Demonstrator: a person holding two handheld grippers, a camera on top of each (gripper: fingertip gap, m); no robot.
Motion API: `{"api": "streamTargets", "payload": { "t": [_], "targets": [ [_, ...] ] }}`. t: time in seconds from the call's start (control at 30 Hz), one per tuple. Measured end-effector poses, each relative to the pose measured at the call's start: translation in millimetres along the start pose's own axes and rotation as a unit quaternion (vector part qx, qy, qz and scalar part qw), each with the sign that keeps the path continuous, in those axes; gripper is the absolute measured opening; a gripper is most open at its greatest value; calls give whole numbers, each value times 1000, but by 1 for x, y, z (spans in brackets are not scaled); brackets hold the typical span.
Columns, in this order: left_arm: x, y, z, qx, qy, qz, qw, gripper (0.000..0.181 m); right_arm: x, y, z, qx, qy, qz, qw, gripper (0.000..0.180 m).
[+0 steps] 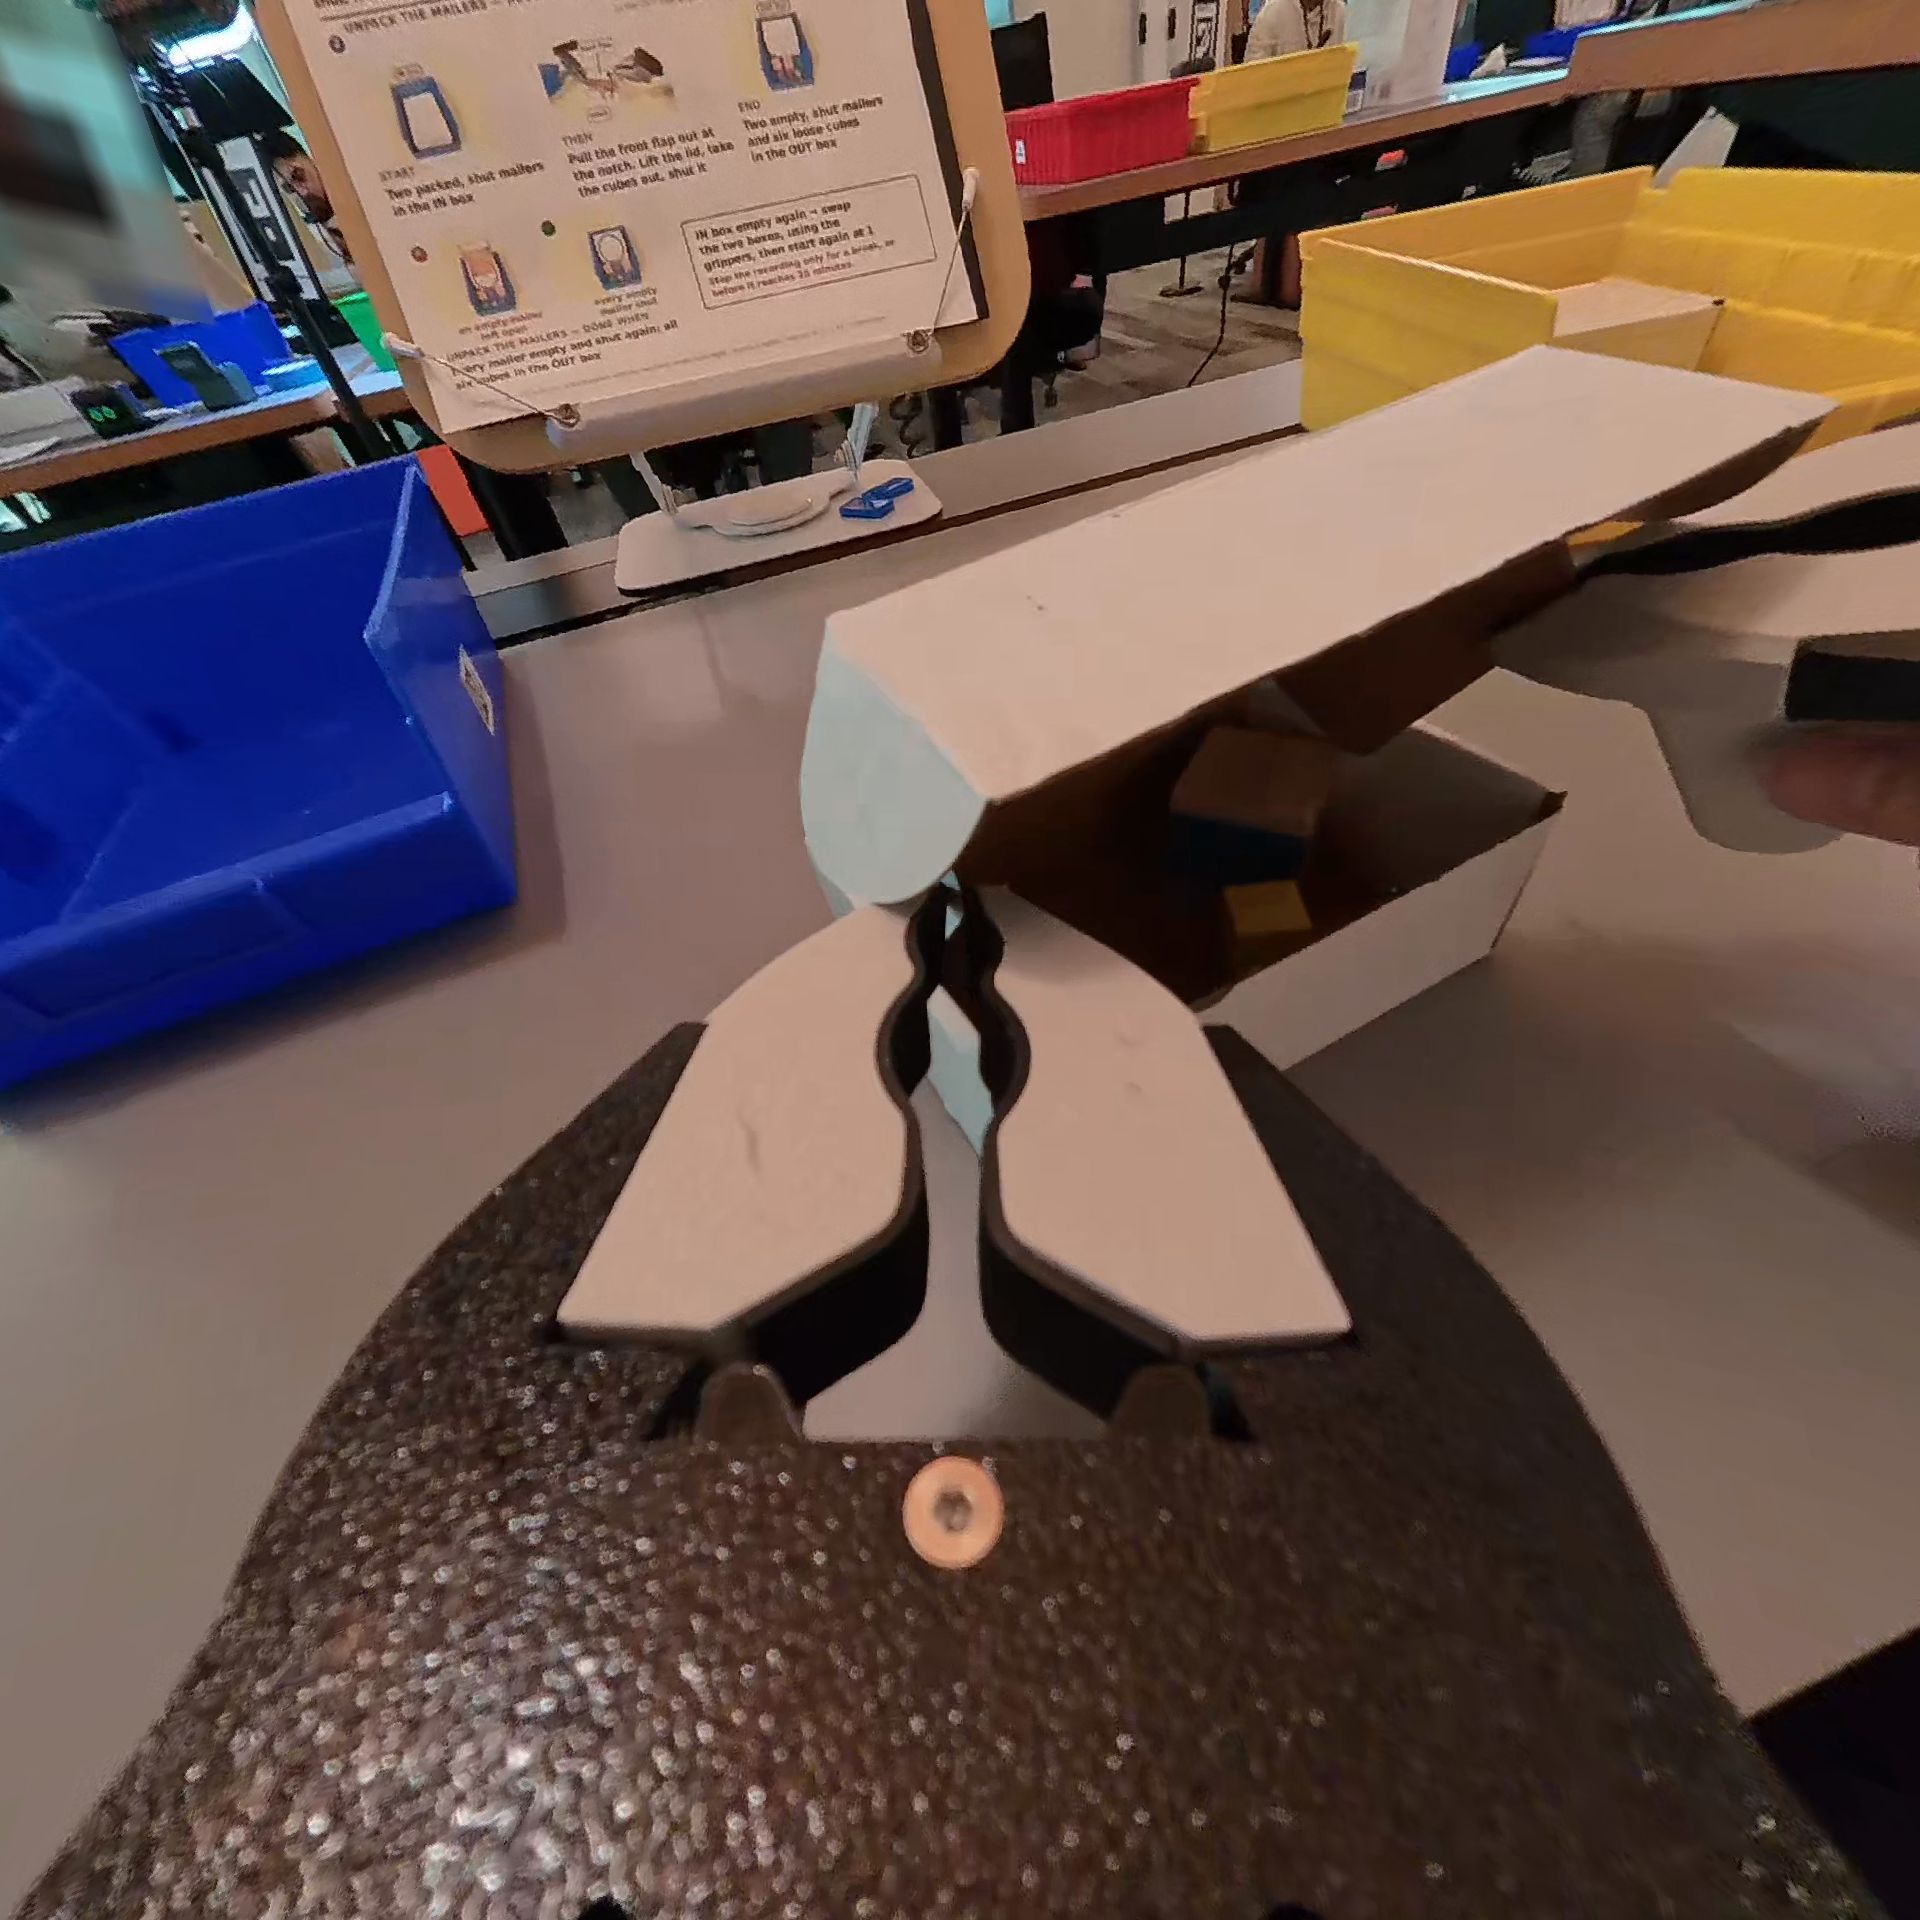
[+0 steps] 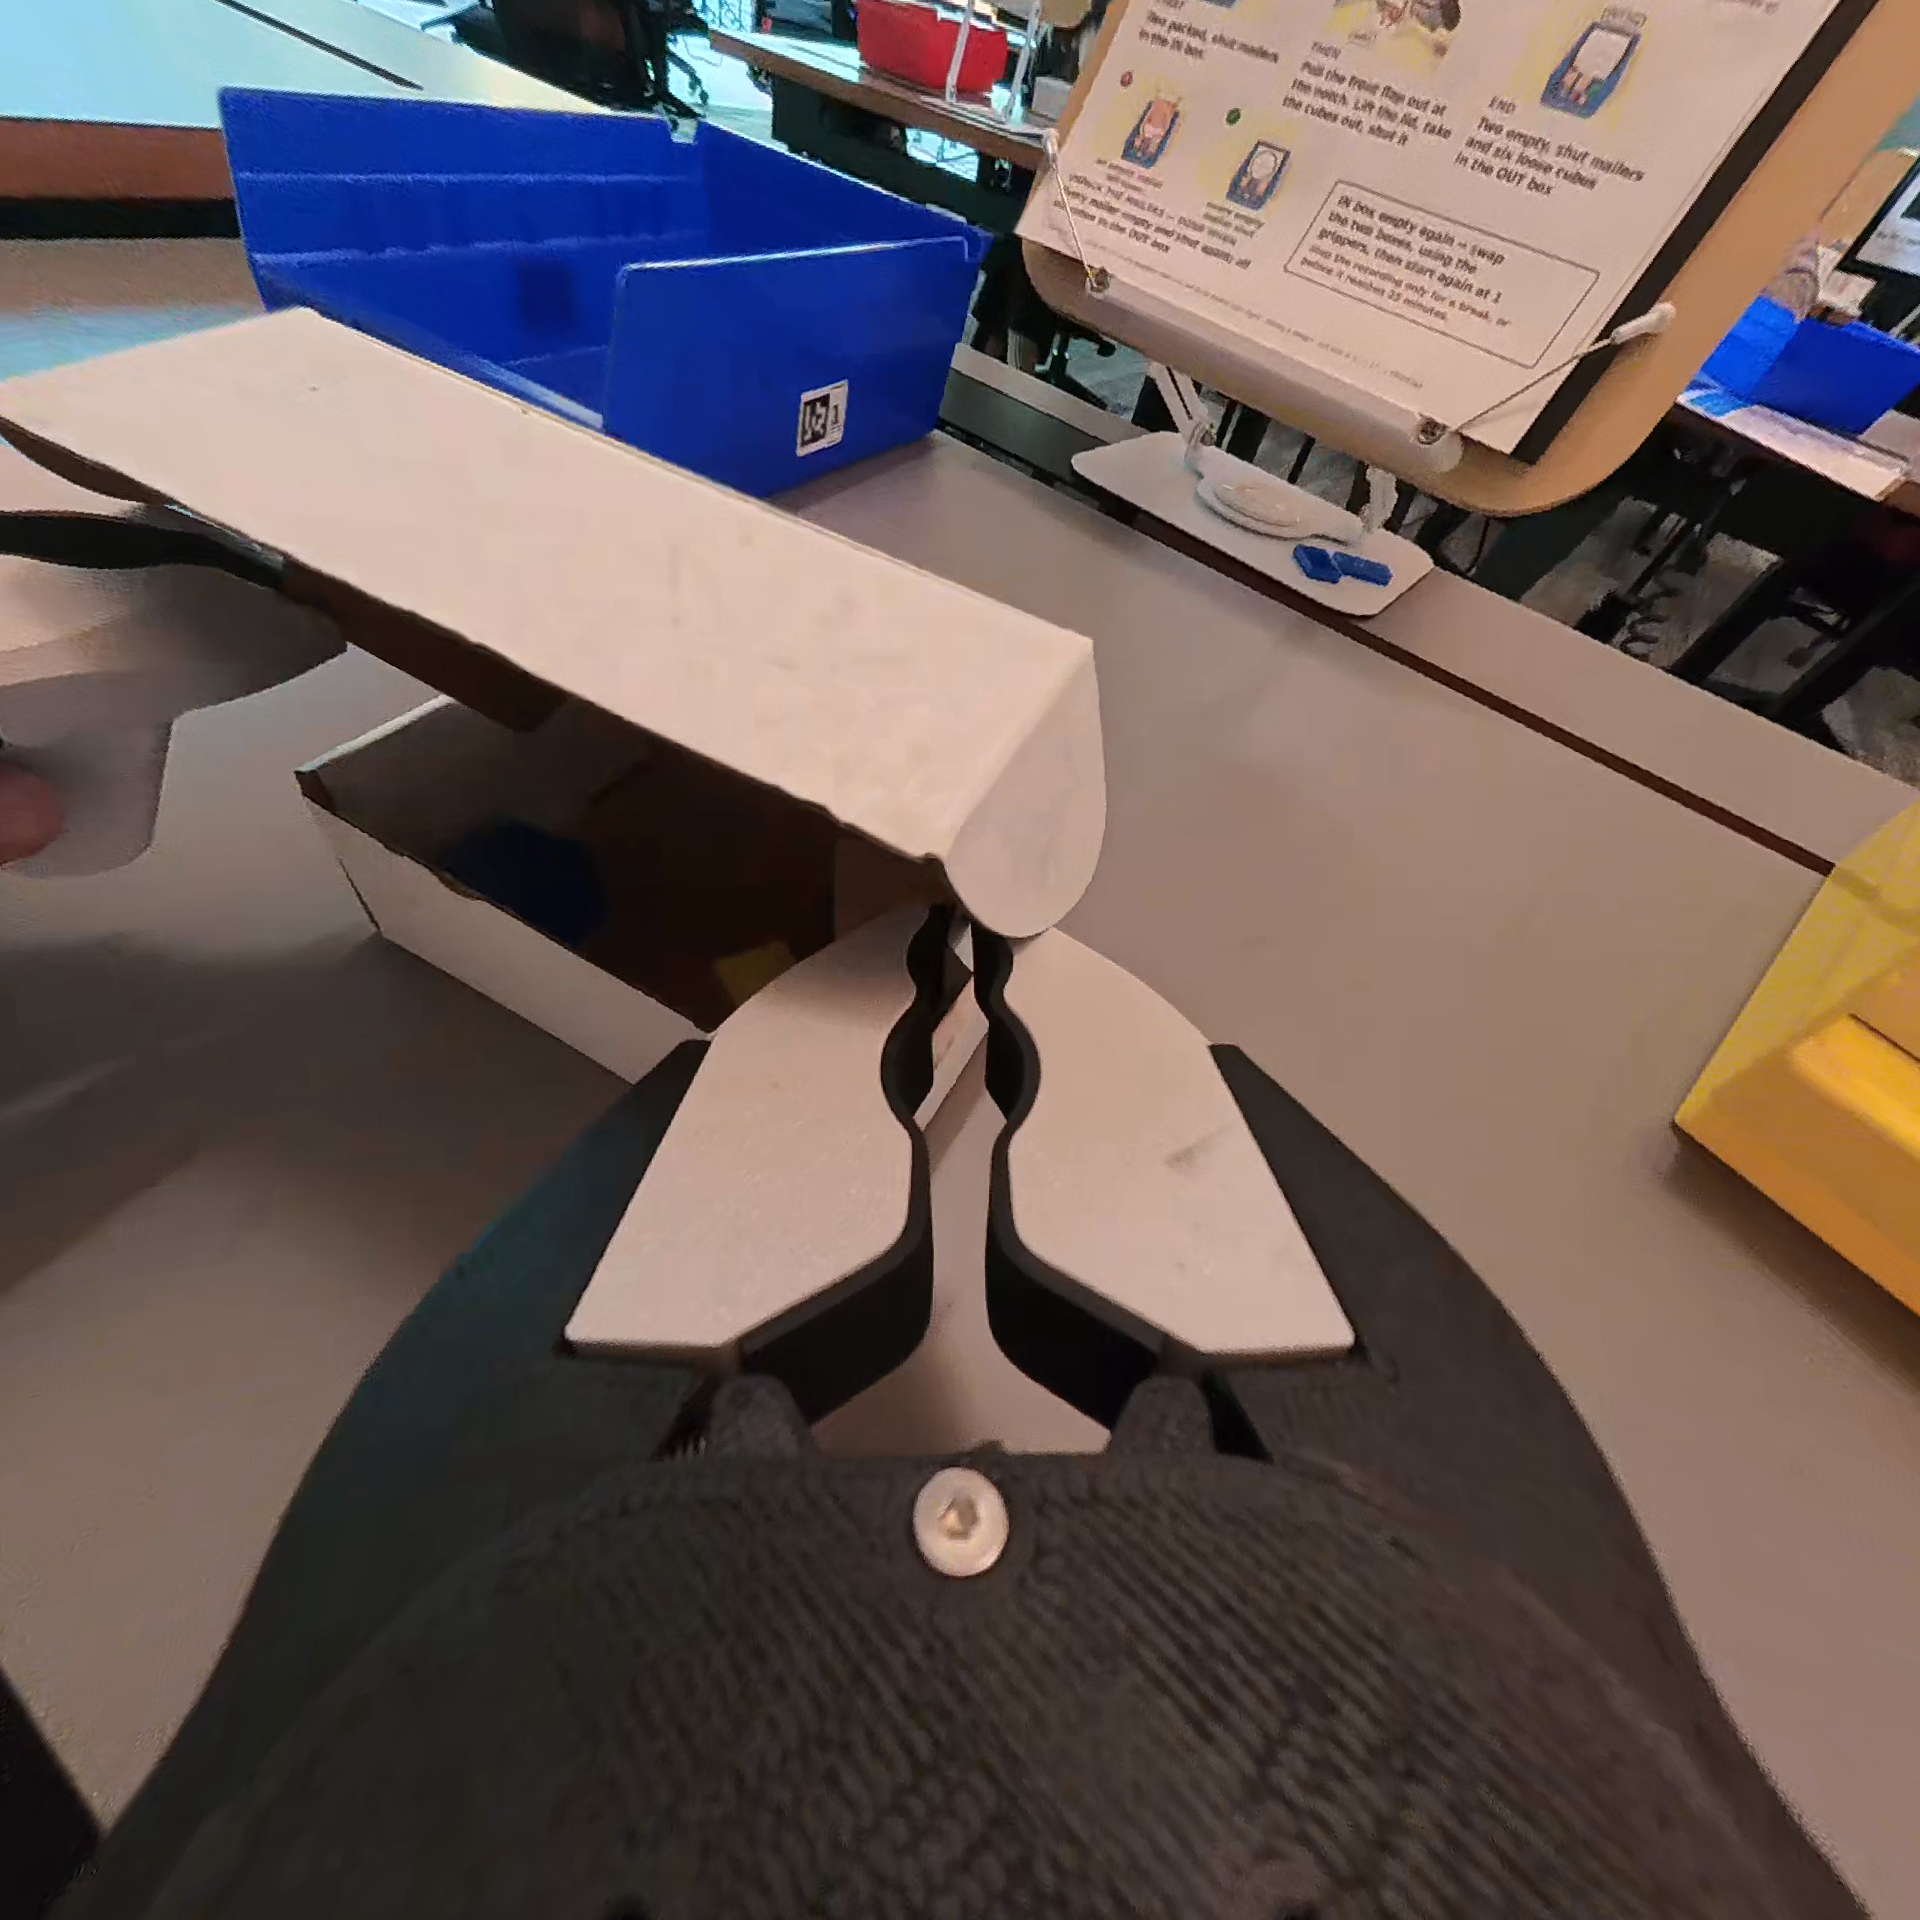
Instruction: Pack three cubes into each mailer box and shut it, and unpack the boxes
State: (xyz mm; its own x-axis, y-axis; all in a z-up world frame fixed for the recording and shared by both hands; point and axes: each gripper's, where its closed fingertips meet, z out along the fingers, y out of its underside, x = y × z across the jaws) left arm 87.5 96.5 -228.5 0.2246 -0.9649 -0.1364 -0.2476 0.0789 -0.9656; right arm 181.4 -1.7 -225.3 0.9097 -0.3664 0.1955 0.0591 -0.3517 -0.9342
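A white mailer box (image 1: 1382, 966) stands on the grey table with its lid (image 1: 1247, 603) half raised. Inside, the left wrist view shows a tan cube (image 1: 1247, 779), a blue cube (image 1: 1236, 852) and a yellow cube (image 1: 1268, 914). My left gripper (image 1: 956, 914) is shut on the lid's near side flap. My right gripper (image 2: 961, 935) is shut on the flap at the lid's (image 2: 623, 582) other end. In the right wrist view only the blue cube (image 2: 530, 883) and the yellow cube (image 2: 753, 971) show. Each gripper also shows in the other's view, the right (image 1: 1600, 561) and the left (image 2: 265, 571).
A blue bin (image 1: 208, 779) stands left of the box, also in the right wrist view (image 2: 582, 260). A yellow bin (image 1: 1455, 312) stands to the right (image 2: 1818, 1122). An instruction board on a stand (image 1: 644, 208) is at the table's far edge (image 2: 1403, 208). About 15 centimetres separates my left fingertips from my right.
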Motion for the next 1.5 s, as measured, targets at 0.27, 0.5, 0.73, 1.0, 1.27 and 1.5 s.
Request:
{"api": "streamTargets", "payload": {
  "t": [0.27,0.5,0.73,1.0,1.27,1.5],
  "targets": [
    [-6,-17,16,2,5,-91,996,3,-5,-11,10,10,31,22,999,5],
    [-11,0,14,-18,-4,-54,998,2,-10,-4,10,3,44,28,999,5],
    [-10,4,3,-16,-9,-9,1000,2,-11,1,1,-35,36,-37,998,3],
    [-13,0,3,3,-11,-4,1000,2,-11,0,2,-23,51,-56,997,3],
    [-24,-11,6,-11,-34,31,999,5,-16,-1,4,-37,62,-62,995,3],
    [-21,6,6,-38,-21,16,999,0,-26,10,6,-51,49,-52,996,4]
  ]
}}
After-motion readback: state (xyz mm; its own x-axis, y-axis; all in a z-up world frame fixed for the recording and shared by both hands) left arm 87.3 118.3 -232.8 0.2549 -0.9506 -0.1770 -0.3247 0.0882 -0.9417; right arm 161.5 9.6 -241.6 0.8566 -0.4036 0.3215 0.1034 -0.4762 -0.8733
